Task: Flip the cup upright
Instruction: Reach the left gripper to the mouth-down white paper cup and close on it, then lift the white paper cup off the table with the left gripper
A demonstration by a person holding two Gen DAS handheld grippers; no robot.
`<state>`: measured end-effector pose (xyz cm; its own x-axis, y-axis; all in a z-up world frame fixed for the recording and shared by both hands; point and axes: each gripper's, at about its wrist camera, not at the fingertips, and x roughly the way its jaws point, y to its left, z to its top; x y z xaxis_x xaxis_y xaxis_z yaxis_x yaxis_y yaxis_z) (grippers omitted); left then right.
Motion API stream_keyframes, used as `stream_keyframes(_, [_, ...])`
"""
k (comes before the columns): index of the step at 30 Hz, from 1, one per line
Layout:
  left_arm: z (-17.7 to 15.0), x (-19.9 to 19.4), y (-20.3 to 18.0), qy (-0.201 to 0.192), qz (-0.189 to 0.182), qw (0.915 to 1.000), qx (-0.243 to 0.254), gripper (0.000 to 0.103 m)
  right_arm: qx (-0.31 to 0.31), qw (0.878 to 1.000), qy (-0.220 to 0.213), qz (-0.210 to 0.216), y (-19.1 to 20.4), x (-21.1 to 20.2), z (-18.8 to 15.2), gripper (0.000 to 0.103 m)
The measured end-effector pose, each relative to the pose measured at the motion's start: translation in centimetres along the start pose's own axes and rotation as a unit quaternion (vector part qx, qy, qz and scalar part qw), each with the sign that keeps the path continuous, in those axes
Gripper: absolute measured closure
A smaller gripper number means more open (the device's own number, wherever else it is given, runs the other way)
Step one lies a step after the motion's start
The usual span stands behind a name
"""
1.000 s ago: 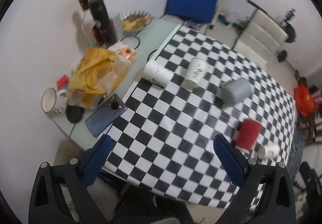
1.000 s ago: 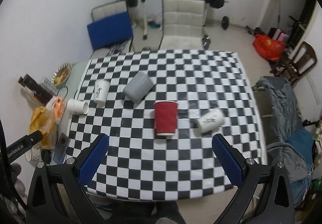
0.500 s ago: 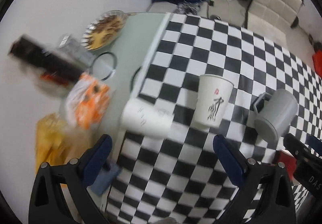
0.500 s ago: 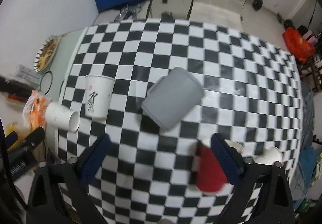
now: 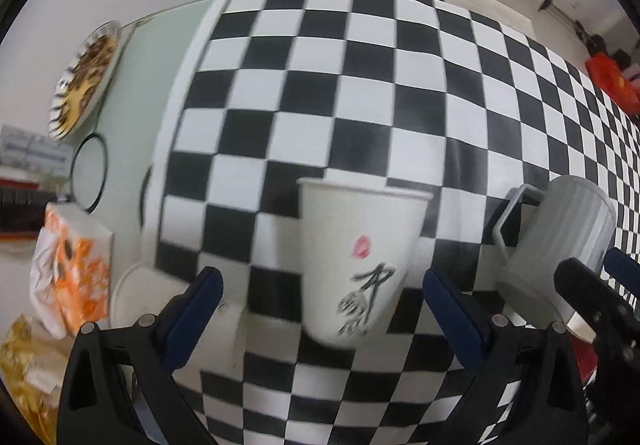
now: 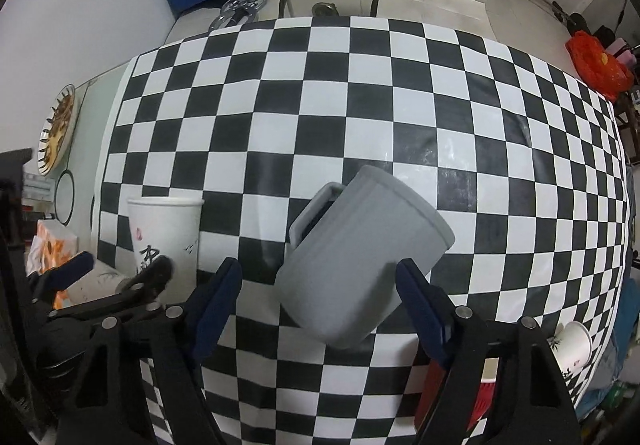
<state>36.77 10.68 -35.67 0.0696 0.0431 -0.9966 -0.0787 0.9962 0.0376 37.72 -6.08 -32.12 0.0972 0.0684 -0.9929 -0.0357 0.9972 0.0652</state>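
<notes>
A white paper cup point(image 5: 356, 261) with black brush writing stands upside down on the checkered cloth, between the fingers of my open left gripper point(image 5: 320, 301). A grey mug point(image 6: 360, 261) with a handle stands upside down between the fingers of my open right gripper point(image 6: 320, 289). The paper cup point(image 6: 166, 233) and my left gripper point(image 6: 124, 273) show at the left of the right wrist view. The mug point(image 5: 560, 245) shows at the right of the left wrist view. Neither gripper touches its cup.
A white cup point(image 5: 136, 297) lies on its side by the left finger. A red cup point(image 6: 484, 397) and a small white cup point(image 6: 572, 345) sit at the right near edge. A snack pack point(image 5: 68, 273), a plate of food point(image 5: 84, 81) and a ring point(image 5: 88, 173) lie on the bare green tabletop at left.
Both grippers have moved forward and down toward the table. The paper cup now sits between the left fingers and the grey mug between the right fingers.
</notes>
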Motion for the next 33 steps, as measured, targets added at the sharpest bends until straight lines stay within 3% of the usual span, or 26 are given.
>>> stream_keyframes(2, [0.5,0.7,-0.8,0.000,-0.001,0.9999,0.017,0.001,0.000,1.000,-0.001,-0.003,0.0,0.1,0.0,0.022])
stream_keyframes(3, [0.6,1.0,-1.2,-0.001,-0.001,0.9997,0.025,0.008,-0.001,1.000,-0.001,-0.004,0.0,0.1,0.1,0.022])
stream_keyframes(4, [0.7,1.3,-1.6,0.000,-0.001,0.9995,0.031,0.016,0.000,1.000,-0.001,-0.004,0.0,0.1,0.1,0.022])
stream_keyframes(5, [0.8,1.7,-2.0,0.005,-0.001,0.9993,0.038,0.035,0.001,1.000,0.000,-0.004,0.0,0.1,0.1,0.022])
stream_keyframes(6, [0.9,2.0,-2.2,0.010,0.001,0.9991,0.041,0.041,0.001,1.000,0.000,-0.005,0.0,0.1,0.1,0.022])
stream_keyframes(18, [-0.2,-2.2,-1.7,-0.052,-0.003,0.9980,0.036,0.046,0.005,1.000,-0.004,-0.010,-0.3,-1.6,-0.9,0.022])
stream_keyframes(26, [-4.4,-7.5,-1.7,-0.086,-0.006,0.9956,0.036,0.046,-0.005,1.000,-0.026,-0.010,-0.5,-5.5,-3.4,0.022])
stream_keyframes(33, [-10.3,-10.3,-2.4,-0.091,-0.020,0.9952,0.032,0.046,-0.003,0.998,-0.054,-0.019,-2.7,-8.8,-8.7,0.022])
